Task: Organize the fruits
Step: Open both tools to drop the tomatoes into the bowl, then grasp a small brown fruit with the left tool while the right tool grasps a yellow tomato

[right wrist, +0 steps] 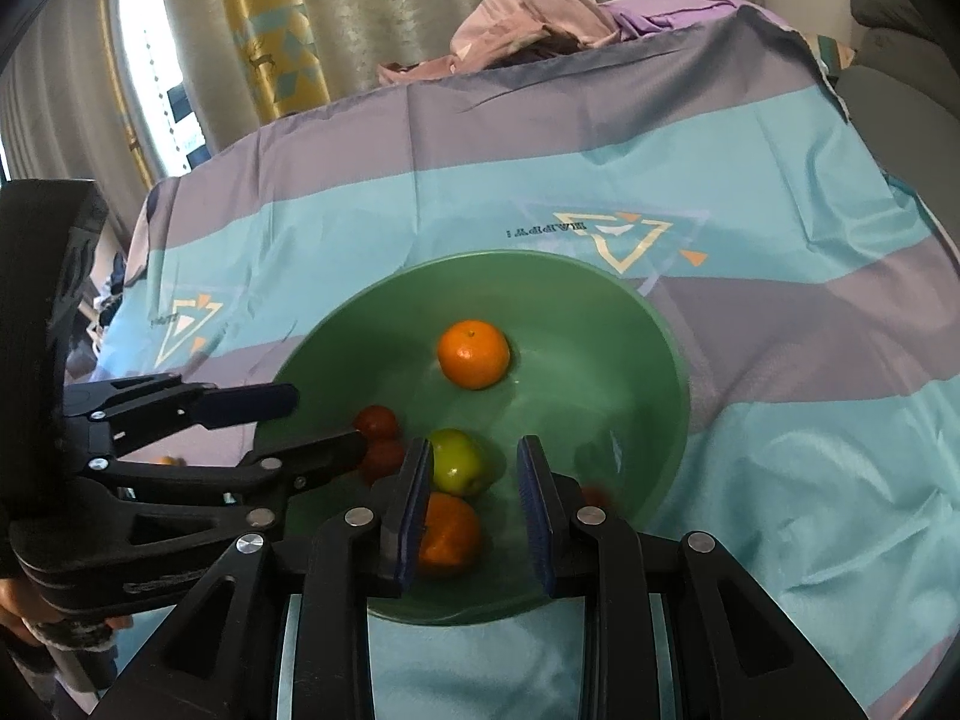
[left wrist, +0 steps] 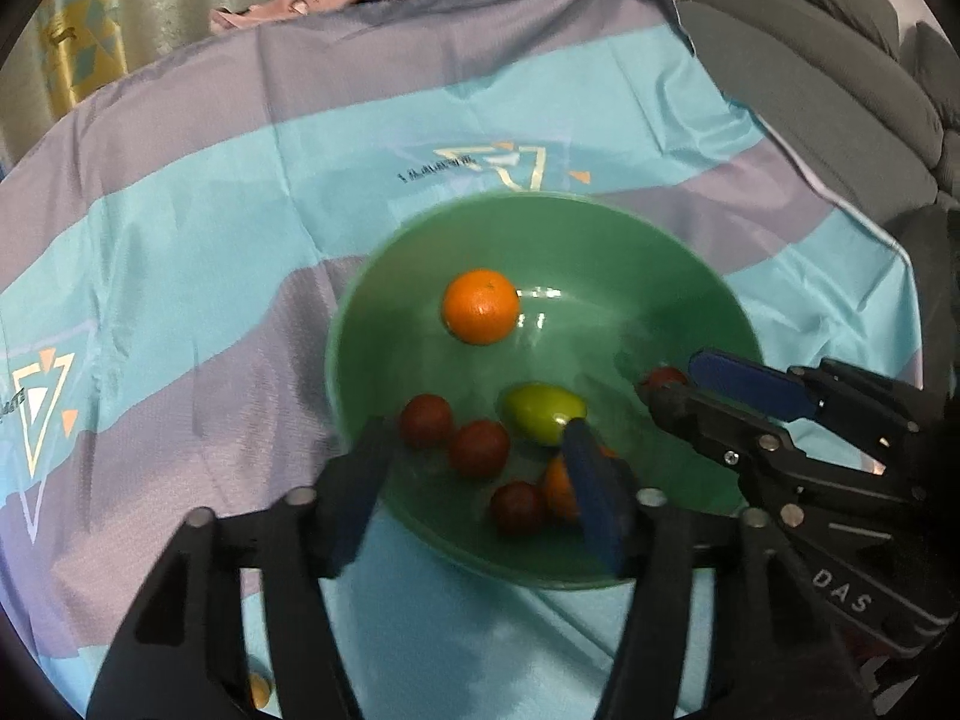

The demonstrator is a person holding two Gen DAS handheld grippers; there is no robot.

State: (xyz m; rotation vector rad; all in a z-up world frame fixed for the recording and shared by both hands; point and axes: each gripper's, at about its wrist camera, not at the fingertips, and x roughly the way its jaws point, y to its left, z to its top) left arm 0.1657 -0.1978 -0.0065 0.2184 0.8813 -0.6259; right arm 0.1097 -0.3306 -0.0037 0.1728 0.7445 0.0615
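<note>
A green bowl (left wrist: 660, 252) (right wrist: 600, 300) sits on the striped cloth. It holds an orange (left wrist: 480, 306) (right wrist: 474, 354), a green fruit (left wrist: 543, 414) (right wrist: 459, 459), a second orange (left wrist: 558, 489) (right wrist: 450, 534) and several small red fruits (left wrist: 480, 447) (right wrist: 375, 420). My left gripper (left wrist: 480, 468) is open and empty over the bowl's near side. My right gripper (right wrist: 474, 480) is open and empty over the bowl; in the left wrist view (left wrist: 684, 381) a small red fruit (left wrist: 663, 377) lies by its tips.
The blue and purple striped cloth (left wrist: 210, 210) (right wrist: 780, 480) covers the table. Crumpled pink fabric (right wrist: 528, 18) lies at the far edge. A grey sofa (left wrist: 840, 90) stands at the right. A small orange fruit (left wrist: 259, 690) lies on the cloth near me.
</note>
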